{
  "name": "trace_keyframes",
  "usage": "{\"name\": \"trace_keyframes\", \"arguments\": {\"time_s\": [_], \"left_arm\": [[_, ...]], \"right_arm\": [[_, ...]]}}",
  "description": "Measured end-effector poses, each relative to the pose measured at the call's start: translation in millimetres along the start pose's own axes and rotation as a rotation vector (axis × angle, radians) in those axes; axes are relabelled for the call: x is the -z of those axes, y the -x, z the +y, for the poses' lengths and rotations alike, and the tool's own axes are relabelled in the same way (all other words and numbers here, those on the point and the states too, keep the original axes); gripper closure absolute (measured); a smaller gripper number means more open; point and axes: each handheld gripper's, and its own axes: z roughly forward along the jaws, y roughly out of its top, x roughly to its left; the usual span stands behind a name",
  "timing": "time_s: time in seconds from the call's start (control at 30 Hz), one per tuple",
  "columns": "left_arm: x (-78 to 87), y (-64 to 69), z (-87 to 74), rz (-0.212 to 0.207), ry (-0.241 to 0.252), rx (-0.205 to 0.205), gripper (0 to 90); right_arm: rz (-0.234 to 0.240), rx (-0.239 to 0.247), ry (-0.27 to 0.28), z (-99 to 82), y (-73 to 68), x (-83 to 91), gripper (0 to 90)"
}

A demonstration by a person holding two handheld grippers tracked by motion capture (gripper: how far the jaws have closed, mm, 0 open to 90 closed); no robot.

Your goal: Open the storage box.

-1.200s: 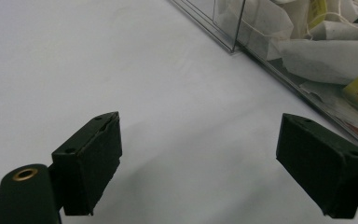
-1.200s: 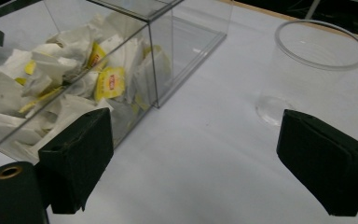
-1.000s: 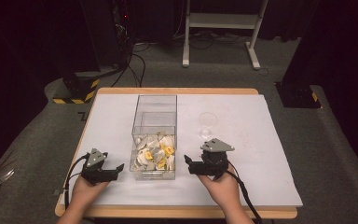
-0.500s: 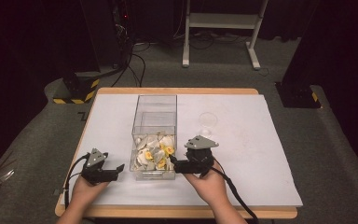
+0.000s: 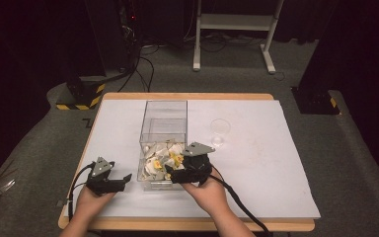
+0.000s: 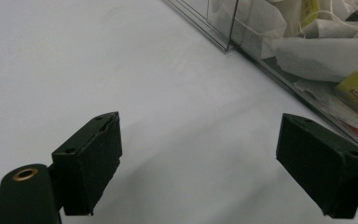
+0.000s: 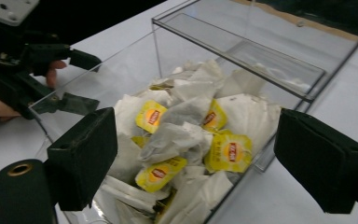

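A white-covered table (image 5: 276, 163) bears a clear box (image 5: 164, 129) near its middle, long side running away from the person, with a divider across it. The near compartment is heaped with tea bags (image 5: 162, 160), white paper pouches with yellow tags; in the right gripper view the tea bags (image 7: 191, 135) lie piled against the front and side walls of the box (image 7: 242, 51). A small clear cup (image 5: 220, 127) stands on the table just right of the box's far half. The right gripper (image 5: 173, 175) is at the box's near right corner, over the edge of the heap; its jaws stand wide apart with nothing between the pads, the bags lying below and beyond them. The left gripper (image 5: 124, 179) rests low on the table just left of the box, apart from it; in its own view the left gripper (image 6: 200, 179) is likewise released, jaws spread over bare white table with the box wall (image 6: 279, 74) at the upper right.
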Motion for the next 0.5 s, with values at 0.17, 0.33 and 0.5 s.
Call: {"name": "trace_keyframes", "arguments": {"time_s": [0.17,0.33,0.5], "left_arm": [[0.1,-0.6,0.0,-0.005,0.002,0.004,14.7],[0.4,-1.0,0.0,-0.003,0.004,-0.002,14.8],[0.2,-0.8,-0.1,-0.007,0.003,0.004,14.8]], "right_arm": [[0.023,0.005,0.007,0.9,-0.8,-4.2,13.6],[0.027,0.001,0.004,2.4,-0.3,-7.9,14.5],[0.023,0.007,-0.009,2.9,-1.6,-12.2,16.2]]}}
